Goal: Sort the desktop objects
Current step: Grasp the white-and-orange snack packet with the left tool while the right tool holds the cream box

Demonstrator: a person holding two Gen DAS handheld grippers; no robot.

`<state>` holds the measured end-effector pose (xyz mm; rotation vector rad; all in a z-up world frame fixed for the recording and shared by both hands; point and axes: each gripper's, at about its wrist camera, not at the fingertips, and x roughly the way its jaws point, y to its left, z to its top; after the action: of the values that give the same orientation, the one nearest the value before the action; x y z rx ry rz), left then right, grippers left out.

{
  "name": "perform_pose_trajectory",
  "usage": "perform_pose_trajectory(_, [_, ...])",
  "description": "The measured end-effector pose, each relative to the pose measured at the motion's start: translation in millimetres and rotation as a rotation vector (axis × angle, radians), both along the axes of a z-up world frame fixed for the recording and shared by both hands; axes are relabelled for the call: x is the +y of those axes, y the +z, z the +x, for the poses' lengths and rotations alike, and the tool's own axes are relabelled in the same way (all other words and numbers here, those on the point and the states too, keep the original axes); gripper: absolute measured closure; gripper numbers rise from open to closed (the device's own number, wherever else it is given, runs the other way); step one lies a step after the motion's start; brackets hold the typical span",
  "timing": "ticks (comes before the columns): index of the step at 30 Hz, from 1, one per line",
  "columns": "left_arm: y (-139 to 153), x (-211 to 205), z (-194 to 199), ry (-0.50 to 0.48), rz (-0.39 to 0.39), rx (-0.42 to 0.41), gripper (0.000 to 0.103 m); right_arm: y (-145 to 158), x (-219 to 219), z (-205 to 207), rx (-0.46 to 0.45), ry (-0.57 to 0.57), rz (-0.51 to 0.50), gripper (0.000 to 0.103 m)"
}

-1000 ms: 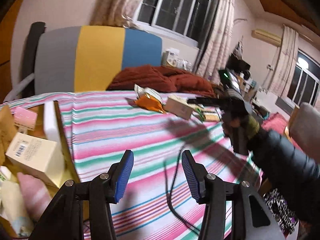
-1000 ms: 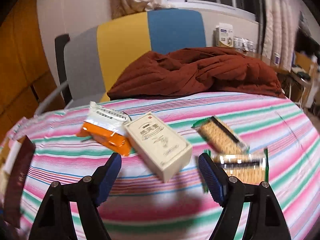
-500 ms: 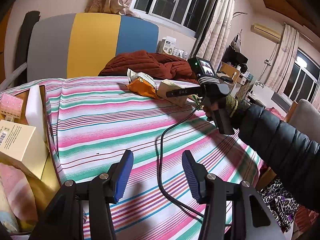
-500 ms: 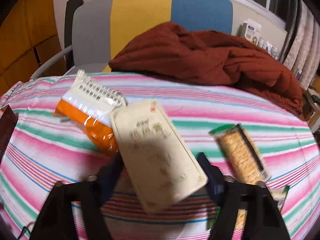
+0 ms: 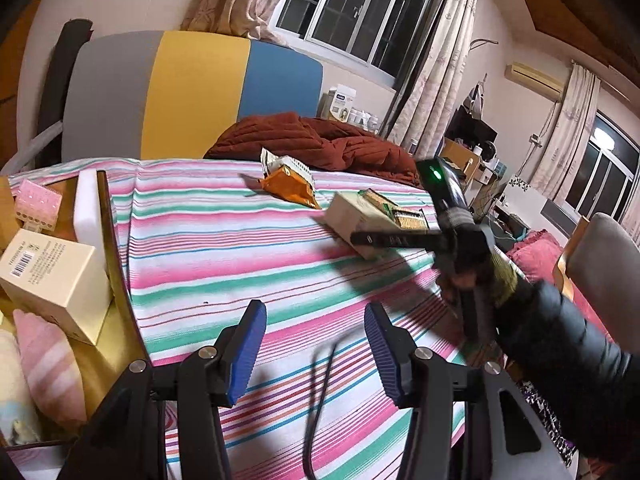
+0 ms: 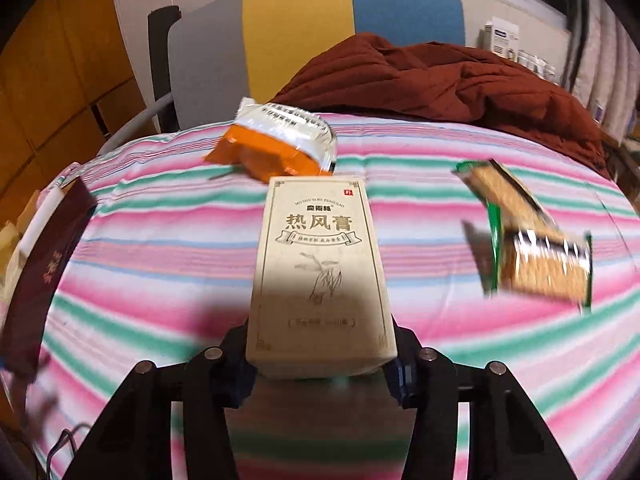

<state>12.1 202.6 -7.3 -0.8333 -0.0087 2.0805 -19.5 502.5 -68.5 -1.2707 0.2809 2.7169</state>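
1. Two blue-padded fingers of the left gripper (image 5: pixel 316 354) stand wide apart with nothing between them in the left wrist view, hovering over the striped cloth (image 5: pixel 224 240). At the left edge a storage box (image 5: pixel 114 264) already holds a cream carton (image 5: pixel 56 280) and a pink packet (image 5: pixel 38 204); by my reading, that is where sorted items go.

2. Farther across the cloth in that view, the right gripper (image 5: pixel 394 239) reaches along the medicine box (image 5: pixel 360 220), which lies flat near the far right edge, with an orange snack bag (image 5: pixel 290 190) just behind it.

3. From the right wrist view, the medicine box (image 6: pixel 320 272) fills the centre, its near end sitting between the jaws of the right gripper (image 6: pixel 320 364). The pads flank its two long sides, but whether they already press on it I cannot tell.

4. Cracker packets (image 6: pixel 532 248) lie apart to the right, and the orange snack bag (image 6: pixel 276 148) touches the box's far end.

5. Handling, as a judgement: thin cardboard, light, fairly stiff but crushable. Gripping across the narrow width near one end suits it; moderate squeeze, since the smooth printed faces could slip.
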Motion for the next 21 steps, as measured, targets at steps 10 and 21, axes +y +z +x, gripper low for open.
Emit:
perform_pose_trajectory(10, [31, 33, -34, 0.023, 0.0, -0.039, 0.046, 3, 13, 78, 0.206, -0.173, -0.196, 0.013])
perform_pose_trajectory(21, [20, 118, -132, 0.118, -0.002, -0.184, 0.044, -8, 42, 94, 0.307, -0.248, -0.392, 0.013])
